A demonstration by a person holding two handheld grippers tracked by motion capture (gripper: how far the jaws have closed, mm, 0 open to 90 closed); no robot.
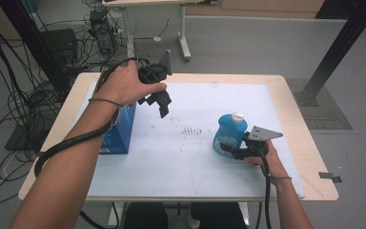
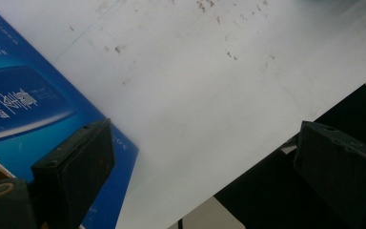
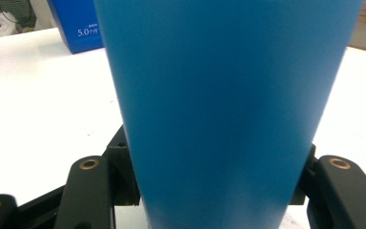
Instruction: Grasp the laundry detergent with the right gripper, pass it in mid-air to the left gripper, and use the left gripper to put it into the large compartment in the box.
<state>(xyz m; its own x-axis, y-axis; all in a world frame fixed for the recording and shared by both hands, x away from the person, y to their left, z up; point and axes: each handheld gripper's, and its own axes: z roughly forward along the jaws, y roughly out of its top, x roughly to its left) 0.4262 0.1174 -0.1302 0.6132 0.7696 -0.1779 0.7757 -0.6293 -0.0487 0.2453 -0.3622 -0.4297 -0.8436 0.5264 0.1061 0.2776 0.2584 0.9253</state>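
A blue bottle (image 1: 228, 133) with a white cap stands upright on the white mat, right of centre. My right gripper (image 1: 229, 150) is shut on its lower body, and the bottle (image 3: 228, 109) sits tight between the two jaws in the right gripper view. A blue box (image 1: 120, 130) stands at the mat's left side. My left gripper (image 1: 161, 106) hangs above the mat just right of that box, open and holding nothing. In the left gripper view its fingers (image 2: 76, 171) stand wide apart over the box (image 2: 24, 109) and the mat's front edge.
The white mat (image 1: 181, 157) covers most of the wooden table (image 1: 314, 157). Several cables and black frame posts stand on the floor to the left and behind the table. A table leg on a foot stands on the floor at the back.
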